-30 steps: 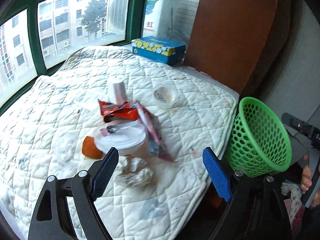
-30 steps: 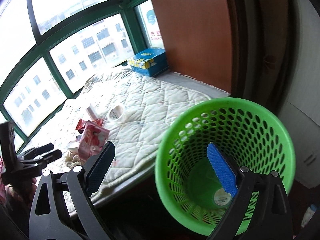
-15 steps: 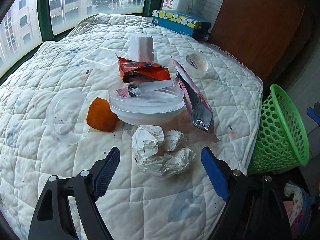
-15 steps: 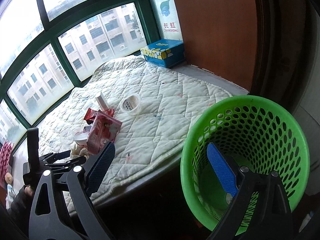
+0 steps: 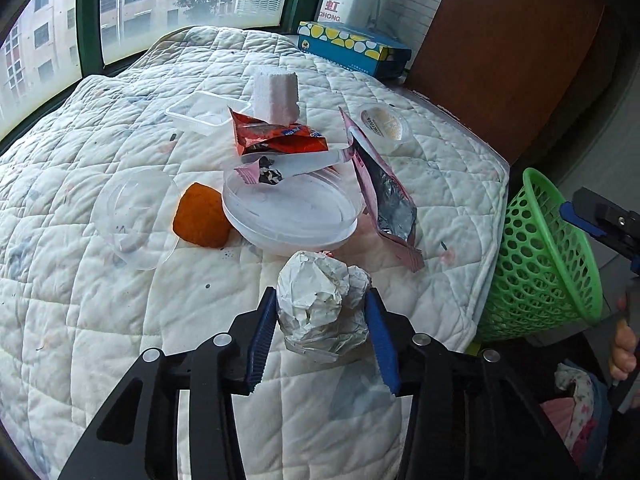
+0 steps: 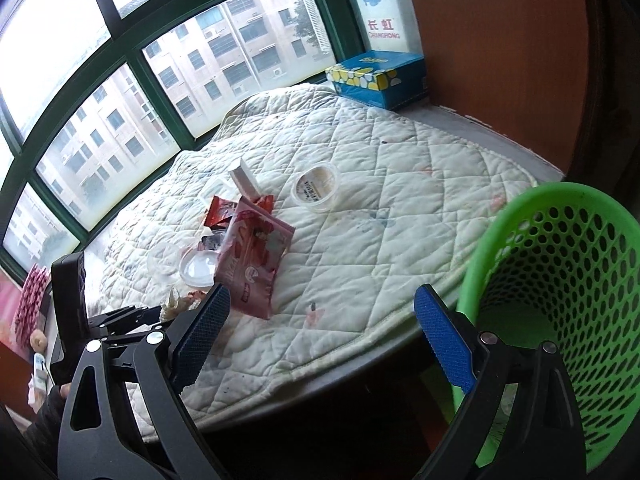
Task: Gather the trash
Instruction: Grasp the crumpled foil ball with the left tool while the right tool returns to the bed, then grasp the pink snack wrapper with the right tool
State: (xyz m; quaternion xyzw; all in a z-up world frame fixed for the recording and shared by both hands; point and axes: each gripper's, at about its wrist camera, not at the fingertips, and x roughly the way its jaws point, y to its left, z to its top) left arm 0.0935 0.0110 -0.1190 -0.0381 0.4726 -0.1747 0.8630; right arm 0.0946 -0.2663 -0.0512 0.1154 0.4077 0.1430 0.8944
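Note:
A crumpled white paper ball (image 5: 320, 300) lies on the quilted pad near its front edge. My left gripper (image 5: 320, 320) straddles the ball and its jaws are closing, both blue pads touching the ball's sides. Behind the ball sits the trash pile: a round plastic tub (image 5: 292, 212), a red wrapper (image 5: 280, 136), a pink foil wrapper (image 5: 384, 200) and an orange lump (image 5: 202, 220). My right gripper (image 6: 320, 332) hangs open with nothing between its fingers, left of the green basket (image 6: 492, 240). The basket (image 5: 536, 264) stands off the pad's right edge.
A clear lid (image 5: 136, 216), a clear tray (image 5: 204, 114), a white foam block (image 5: 276, 96) and a small cup (image 5: 384, 122) also lie on the pad (image 5: 80, 320). A blue tissue box (image 5: 352, 48) sits at the back by the window. A brown panel stands on the right.
My left gripper has dropped toward the paper ball and its jaws have narrowed from wide to touching it. My right gripper has swung left, so the basket now sits at its right.

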